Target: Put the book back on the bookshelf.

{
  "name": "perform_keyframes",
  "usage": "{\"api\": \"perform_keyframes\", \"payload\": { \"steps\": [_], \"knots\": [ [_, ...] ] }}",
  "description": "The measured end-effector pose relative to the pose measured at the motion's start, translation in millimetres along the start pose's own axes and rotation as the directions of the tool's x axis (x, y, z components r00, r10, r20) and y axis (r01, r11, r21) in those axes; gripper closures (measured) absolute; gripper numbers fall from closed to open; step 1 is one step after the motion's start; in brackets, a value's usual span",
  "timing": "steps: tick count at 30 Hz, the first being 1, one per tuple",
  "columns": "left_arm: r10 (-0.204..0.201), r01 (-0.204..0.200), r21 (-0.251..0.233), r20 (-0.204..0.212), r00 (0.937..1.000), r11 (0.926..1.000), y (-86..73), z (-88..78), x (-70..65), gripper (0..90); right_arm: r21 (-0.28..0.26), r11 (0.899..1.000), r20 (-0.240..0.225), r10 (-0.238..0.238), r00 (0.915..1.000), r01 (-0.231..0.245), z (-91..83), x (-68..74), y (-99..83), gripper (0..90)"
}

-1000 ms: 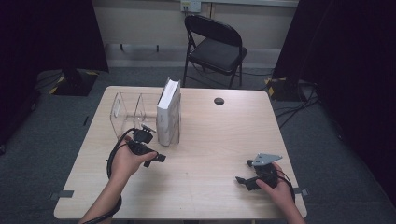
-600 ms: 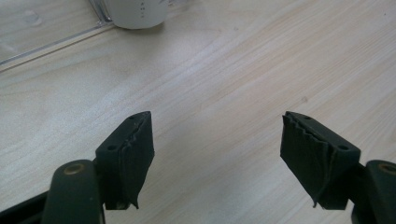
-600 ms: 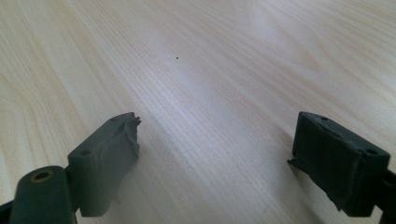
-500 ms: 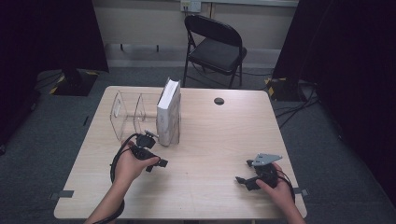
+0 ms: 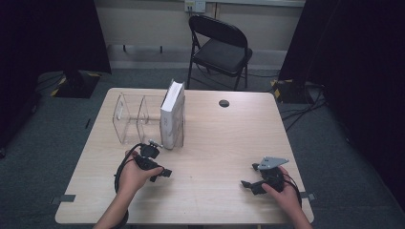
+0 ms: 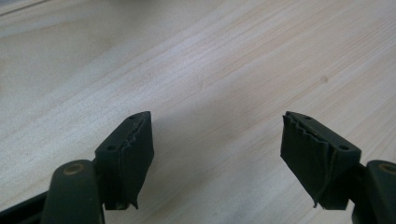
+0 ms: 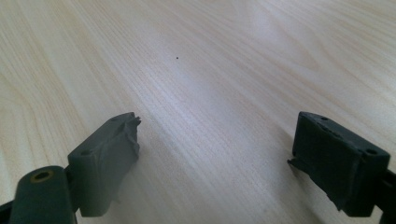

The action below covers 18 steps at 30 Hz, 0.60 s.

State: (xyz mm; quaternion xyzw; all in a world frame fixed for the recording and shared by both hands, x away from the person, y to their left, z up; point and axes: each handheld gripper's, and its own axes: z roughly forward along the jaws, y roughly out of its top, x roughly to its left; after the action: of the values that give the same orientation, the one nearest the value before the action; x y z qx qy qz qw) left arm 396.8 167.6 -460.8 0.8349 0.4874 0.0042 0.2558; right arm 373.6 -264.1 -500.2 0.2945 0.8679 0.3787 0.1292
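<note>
A white book (image 5: 173,114) stands upright in the right-hand slot of a clear plastic rack (image 5: 129,119) at the back left of the wooden table (image 5: 215,138). My left gripper (image 5: 161,172) is low over the table just in front of the rack, held in a hand. In the left gripper view its jaws (image 6: 217,158) stand open over bare wood, nothing between them. My right gripper (image 5: 248,185) rests near the front right edge of the table, a grey plate on top. In the right gripper view its jaws (image 7: 215,163) are wide open over bare wood.
A small black round disc (image 5: 223,103) lies at the back of the table. A black folding chair (image 5: 217,47) stands behind the table. Cables run on the floor at the right. Tape marks sit on the table's front corners.
My left gripper has come down and toward the front of the table, away from the rack. The right gripper has kept still.
</note>
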Motion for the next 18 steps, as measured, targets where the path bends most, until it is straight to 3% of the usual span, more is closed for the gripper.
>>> {"api": "perform_keyframes", "payload": {
  "steps": [8, 13, 18],
  "knots": [
    [0.013, -0.013, 0.007, -0.027, 0.9995, 0.9999, -4.0, 6.5, -0.6, 24.4, 0.000, 1.000, 0.000, 0.000, 1.0000, 0.000, 0.0, 0.0, 0.0, 13.3],
    [0.056, -0.056, -0.008, -0.049, 0.9972, 0.9984, -5.5, 8.7, -2.8, 22.1, 0.000, 1.000, 0.000, 0.000, 1.0000, 0.000, 0.0, 0.0, 0.0, 13.3],
    [0.132, -0.134, -0.023, -0.077, 0.9882, 0.9907, -8.5, 12.8, -6.6, 15.5, 0.000, 1.000, 0.000, 0.000, 1.0000, 0.000, 0.0, 0.0, 0.0, 13.3]
  ]
}}
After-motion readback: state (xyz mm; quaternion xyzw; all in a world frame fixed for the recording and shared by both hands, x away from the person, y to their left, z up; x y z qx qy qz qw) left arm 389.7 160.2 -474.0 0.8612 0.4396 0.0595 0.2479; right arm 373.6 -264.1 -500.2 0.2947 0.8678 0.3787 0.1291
